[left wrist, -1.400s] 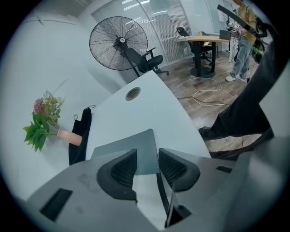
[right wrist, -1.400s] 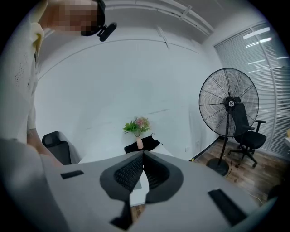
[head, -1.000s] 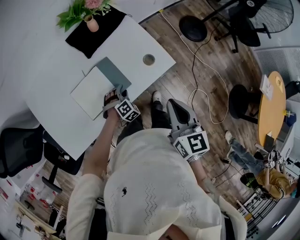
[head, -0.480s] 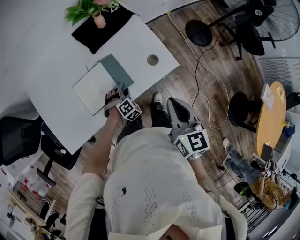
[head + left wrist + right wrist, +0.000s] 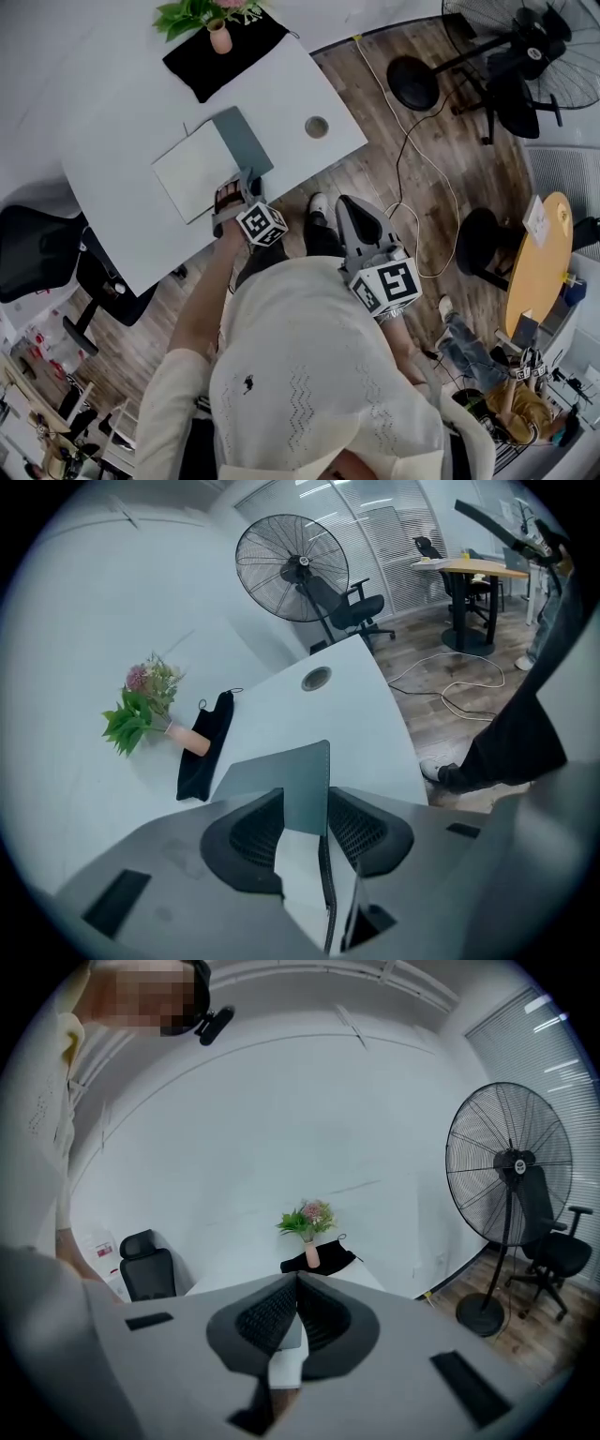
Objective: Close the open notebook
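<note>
The open notebook lies on the white table [image 5: 112, 197], white page [image 5: 197, 172] on the left and grey-blue cover [image 5: 242, 141] on the right. My left gripper [image 5: 234, 189] sits at the notebook's near edge. In the left gripper view the grey cover [image 5: 292, 778] stands lifted between the two black pads [image 5: 251, 841], and the left gripper [image 5: 302, 803] is shut on it, with the white page below. My right gripper [image 5: 352, 211] hangs off the table beside the person's legs. Seen in its own view, the right gripper [image 5: 295, 1286] is shut on nothing.
A pink vase of flowers [image 5: 220, 33] stands on a black cloth [image 5: 230, 56] at the table's far side. A round cable hole [image 5: 317, 127] lies right of the notebook. A black chair [image 5: 37, 253], a floor fan [image 5: 525, 47] and a cable [image 5: 412, 141] surround the table.
The head view has drifted, so the table sits slightly higher and to the right. Both grippers hold about the same places; the left stays at the notebook's near edge.
</note>
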`<control>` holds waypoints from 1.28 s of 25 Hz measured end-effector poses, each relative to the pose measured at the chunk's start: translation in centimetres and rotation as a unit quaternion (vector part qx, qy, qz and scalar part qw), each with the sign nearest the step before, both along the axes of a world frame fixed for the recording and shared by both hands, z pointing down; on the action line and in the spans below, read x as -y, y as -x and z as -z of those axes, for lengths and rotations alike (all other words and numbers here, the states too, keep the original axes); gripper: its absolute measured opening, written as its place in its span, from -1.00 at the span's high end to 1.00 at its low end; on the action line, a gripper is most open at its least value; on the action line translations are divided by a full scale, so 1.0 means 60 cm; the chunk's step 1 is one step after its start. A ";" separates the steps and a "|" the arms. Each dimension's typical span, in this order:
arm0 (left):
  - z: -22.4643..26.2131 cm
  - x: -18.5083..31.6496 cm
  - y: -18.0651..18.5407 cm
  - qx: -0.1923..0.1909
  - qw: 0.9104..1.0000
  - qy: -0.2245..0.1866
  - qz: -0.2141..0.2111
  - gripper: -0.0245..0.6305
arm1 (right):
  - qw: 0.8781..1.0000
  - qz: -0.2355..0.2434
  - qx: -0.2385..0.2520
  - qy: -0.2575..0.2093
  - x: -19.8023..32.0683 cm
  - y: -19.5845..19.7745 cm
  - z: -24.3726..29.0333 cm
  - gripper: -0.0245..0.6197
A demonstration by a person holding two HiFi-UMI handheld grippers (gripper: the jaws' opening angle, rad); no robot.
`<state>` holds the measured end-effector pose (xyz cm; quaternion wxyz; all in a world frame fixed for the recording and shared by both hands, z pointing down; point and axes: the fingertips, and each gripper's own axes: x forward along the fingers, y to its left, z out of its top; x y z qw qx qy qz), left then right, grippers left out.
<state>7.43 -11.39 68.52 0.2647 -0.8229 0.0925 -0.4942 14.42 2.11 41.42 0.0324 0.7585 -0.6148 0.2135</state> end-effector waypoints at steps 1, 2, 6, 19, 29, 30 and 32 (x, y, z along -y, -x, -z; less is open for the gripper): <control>0.002 0.001 0.000 -0.002 1.000 -0.002 0.005 0.47 | 1.000 0.004 0.002 -0.001 0.001 -0.001 -0.001 0.92; 0.003 0.002 0.001 -0.004 1.000 -0.004 0.010 0.47 | 1.000 0.008 0.004 -0.002 0.002 -0.002 -0.001 0.92; 0.013 0.006 0.003 -0.014 0.999 -0.018 0.030 0.47 | 1.000 0.024 0.009 -0.002 0.002 -0.005 -0.003 0.92; 0.043 0.012 0.019 -0.040 0.995 -0.054 0.073 0.47 | 0.998 0.067 0.019 -0.002 0.008 -0.003 -0.010 0.92; 0.065 0.015 0.037 -0.064 0.990 -0.072 0.103 0.47 | 0.995 0.101 0.025 -0.001 0.023 0.005 -0.013 0.92; 0.067 0.016 0.039 -0.065 0.990 -0.073 0.105 0.47 | 0.994 0.105 0.025 0.001 0.025 0.007 -0.014 0.92; 0.071 0.017 0.042 -0.069 0.989 -0.075 0.110 0.47 | 0.993 0.113 0.025 0.001 0.030 0.010 -0.016 0.92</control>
